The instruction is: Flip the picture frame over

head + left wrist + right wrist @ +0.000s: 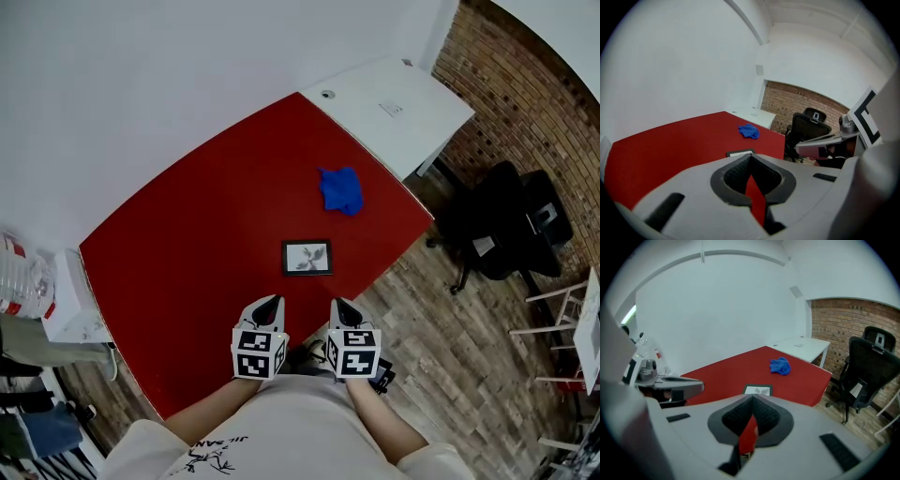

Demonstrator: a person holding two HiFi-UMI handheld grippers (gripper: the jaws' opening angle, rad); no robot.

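A small dark-framed picture frame (307,257) lies flat on the red table (187,253), its leaf print facing up. It also shows in the left gripper view (739,153) and the right gripper view (758,390), just beyond each set of jaws. My left gripper (274,302) and right gripper (338,305) hover side by side near the table's front edge, short of the frame and apart from it. Both are shut with nothing between the jaws.
A crumpled blue cloth (340,189) lies beyond the frame. A white desk (394,108) adjoins the table's far end. A black office chair (502,220) stands on the wood floor to the right. Water bottles (19,277) sit at the left.
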